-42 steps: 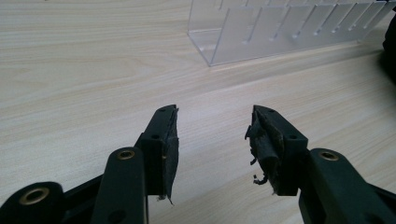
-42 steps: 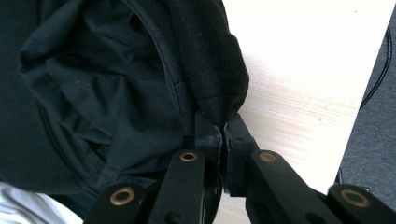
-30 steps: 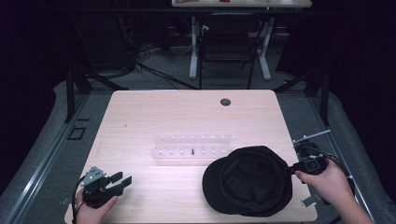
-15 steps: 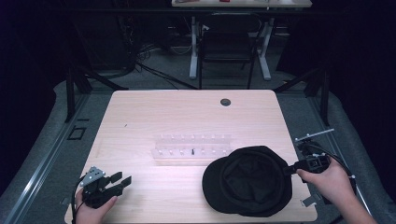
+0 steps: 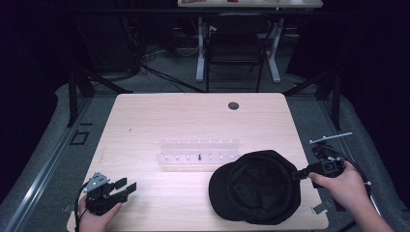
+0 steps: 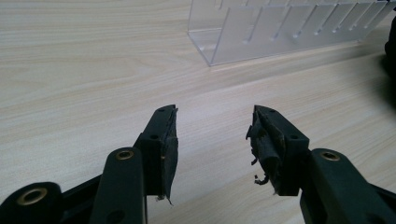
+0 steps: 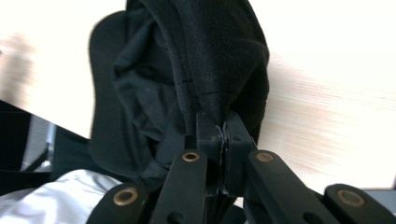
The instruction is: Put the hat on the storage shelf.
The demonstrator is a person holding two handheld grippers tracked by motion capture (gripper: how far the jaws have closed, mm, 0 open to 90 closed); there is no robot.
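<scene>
A black cap (image 5: 256, 193) lies upside down on the near right part of the wooden table (image 5: 193, 121), its opening facing up. My right gripper (image 5: 296, 175) is shut on the cap's right rim; in the right gripper view the black fabric (image 7: 210, 70) is pinched between the closed jaws of the right gripper (image 7: 223, 133). My left gripper (image 5: 126, 187) rests at the near left corner of the table, open, with nothing between its fingers. In the left gripper view the left gripper (image 6: 212, 135) stands apart over bare wood.
A clear plastic rack (image 5: 199, 153) with several slots lies across the table's middle, just beyond the cap; it also appears as the clear rack (image 6: 280, 28) ahead of the left gripper. A dark round hole (image 5: 233, 105) sits near the far edge. A chair (image 5: 234, 48) stands beyond the table.
The right gripper has pulled the cap's rim slightly right and toward the near edge, and the cap shifted a little. The left gripper has stayed put.
</scene>
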